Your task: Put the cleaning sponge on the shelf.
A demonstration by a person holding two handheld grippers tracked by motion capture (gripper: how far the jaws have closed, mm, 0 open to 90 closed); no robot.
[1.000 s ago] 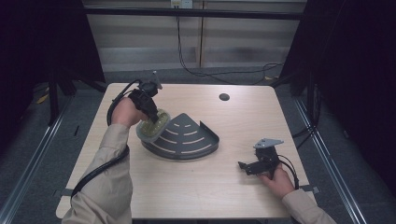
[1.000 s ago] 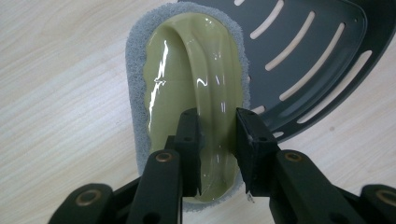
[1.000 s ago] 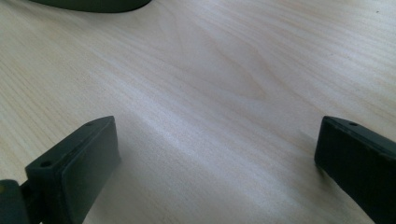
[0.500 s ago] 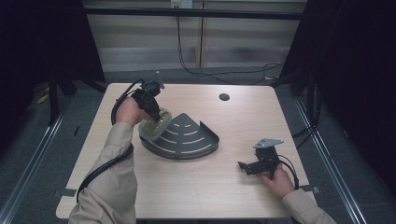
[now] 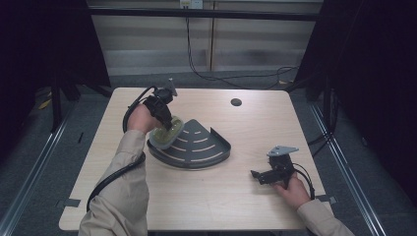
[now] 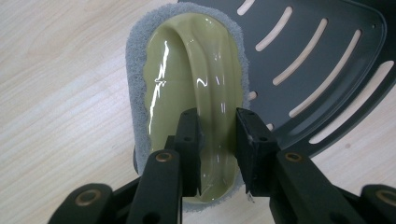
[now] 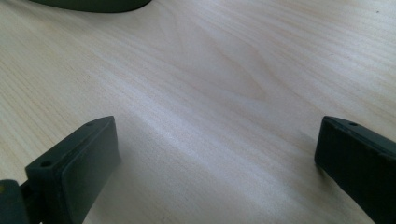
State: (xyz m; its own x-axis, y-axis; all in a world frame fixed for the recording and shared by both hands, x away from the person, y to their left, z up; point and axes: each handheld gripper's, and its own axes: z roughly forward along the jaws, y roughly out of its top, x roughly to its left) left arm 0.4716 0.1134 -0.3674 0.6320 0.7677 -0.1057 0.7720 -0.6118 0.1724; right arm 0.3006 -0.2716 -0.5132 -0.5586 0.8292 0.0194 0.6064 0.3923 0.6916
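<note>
- Olive-green scrubber (image 6: 196, 102), long axis running up the frame from the left tongs (image 6: 218, 140), is gripped by its ridge at the slotted rack's (image 5: 196, 145) left edge.
- Right tongs (image 5: 259, 176), lower right on the tabletop (image 5: 246, 211), are held wide open and empty.

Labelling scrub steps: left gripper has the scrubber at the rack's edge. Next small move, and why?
Probably slide the scrubber further onto the slotted grey rack. The left gripper is clamped on its ridge handle, and the pad only overlaps the rack's corner. The right gripper rests open, apart from the rack.

pale wooden table (image 5: 206, 206), grey floor (image 5: 29, 162), dim dark surroundings
</note>
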